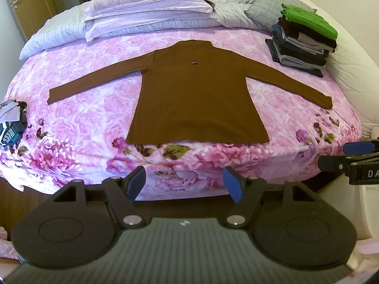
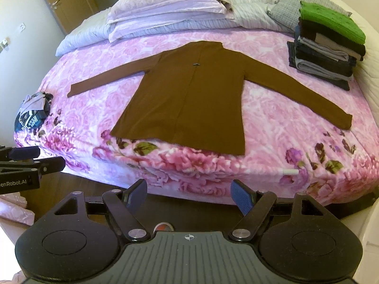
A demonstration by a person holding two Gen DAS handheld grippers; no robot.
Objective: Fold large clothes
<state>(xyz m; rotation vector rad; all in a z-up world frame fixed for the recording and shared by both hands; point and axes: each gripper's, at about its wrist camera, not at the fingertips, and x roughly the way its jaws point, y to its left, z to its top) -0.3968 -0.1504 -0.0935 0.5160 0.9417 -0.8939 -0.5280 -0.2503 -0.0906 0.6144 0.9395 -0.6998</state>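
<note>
Your left gripper (image 1: 184,184) and right gripper (image 2: 189,195) both sit jaws wide apart, holding nothing, at frame bottom, off the bed edge. Brown top (image 1: 196,94) lies flat mid-frame, sleeves spread, on pink floral blanket (image 1: 94,108). Folded stack (image 1: 303,40) upper right; crumpled clothes (image 1: 11,120) at left edge.

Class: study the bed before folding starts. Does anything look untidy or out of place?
Only the crumpled clothes at the bed's left edge look untidy. The brown top lies flat, sleeves spread, and the stack is neat.
</note>
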